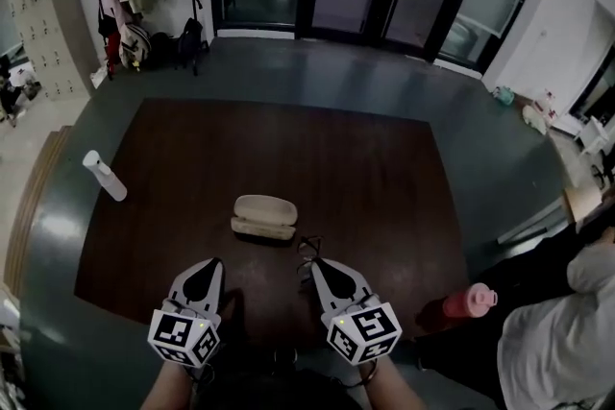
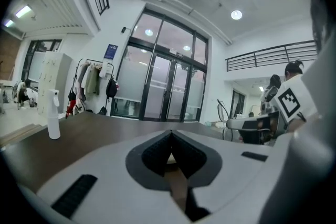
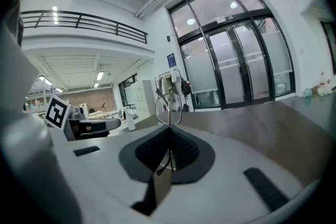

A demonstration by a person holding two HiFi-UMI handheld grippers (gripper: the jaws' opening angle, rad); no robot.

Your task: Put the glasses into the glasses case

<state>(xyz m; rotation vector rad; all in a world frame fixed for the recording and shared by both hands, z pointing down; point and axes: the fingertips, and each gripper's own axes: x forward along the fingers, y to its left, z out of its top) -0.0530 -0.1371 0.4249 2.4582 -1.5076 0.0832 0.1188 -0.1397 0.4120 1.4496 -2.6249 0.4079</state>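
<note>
Dark wood table [image 1: 384,168]: one, filling the middle of the head view.
Glasses case [image 1: 264,216]: one, beige, lying on the table just above the centre of the lower half; whether its lid is up cannot be told.
Glasses [image 1: 307,248]: one pair, thin dark frame, just right of and below the glasses case, apart from it, at the tip of the right gripper. In the right gripper view one lens rim of the glasses [image 3: 169,108] stands up above the jaw tips.
Right gripper [image 1: 313,264]: one, lower centre-right; in its own view the right gripper [image 3: 169,128] has its jaws pressed together, pinching a thin wire part of the glasses.
Left gripper [image 1: 213,262]: one, lower left of centre; in its own view the left gripper [image 2: 170,135] has its jaws closed tip to tip with nothing between them.
Spray bottle [image 1: 104,175]: one, white, at the table's left edge, well apart from the case.
Pink bottle [image 1: 469,302]: one, at the table's lower right corner.
Person [image 1: 557,341]: one, in grey, at the lower right edge of the frame.
</note>
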